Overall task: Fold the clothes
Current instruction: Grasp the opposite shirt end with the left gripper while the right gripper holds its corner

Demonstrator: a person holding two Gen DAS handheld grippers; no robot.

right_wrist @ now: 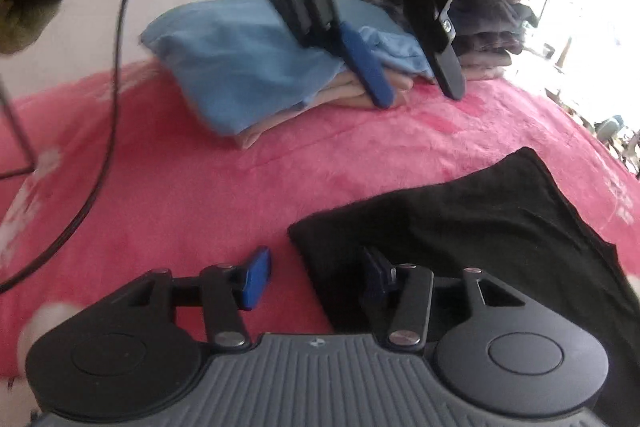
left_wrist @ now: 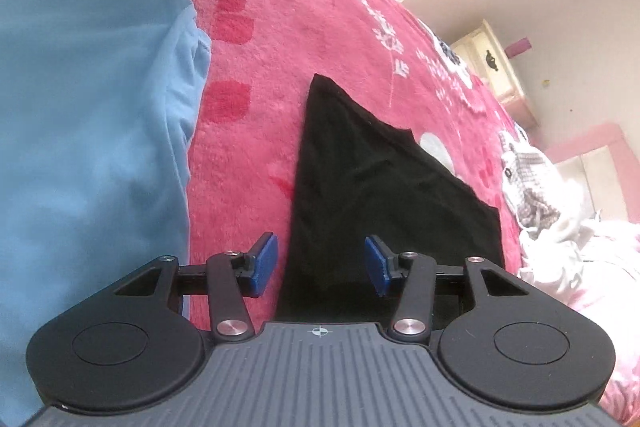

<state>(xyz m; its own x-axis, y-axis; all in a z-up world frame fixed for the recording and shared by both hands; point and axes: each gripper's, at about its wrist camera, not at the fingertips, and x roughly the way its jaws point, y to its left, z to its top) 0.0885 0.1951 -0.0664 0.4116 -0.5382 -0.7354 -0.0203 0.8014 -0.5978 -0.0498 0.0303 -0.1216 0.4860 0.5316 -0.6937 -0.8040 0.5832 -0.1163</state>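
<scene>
You're working over a pink blanket [left_wrist: 260,155] on a bed, w/ a black garment [left_wrist: 360,187] lying flat on it, folded into a rough wedge, one corner pointing away from you. Your left gripper [left_wrist: 322,263] hangs just above the garment's near edge, jaws apart, nothing between the pads. Your right gripper [right_wrist: 316,277] sits over a corner of the same black garment [right_wrist: 460,227], jaws also parted, no cloth pinched. In the right view the left gripper [right_wrist: 416,87] shows by a stack of folded clothes [right_wrist: 248,67], a light blue piece on top. The black piece looks released mid-fold, so the step is probably between folds. Next move likely needs both grippers to pinch an edge and carry it across evenly.
</scene>
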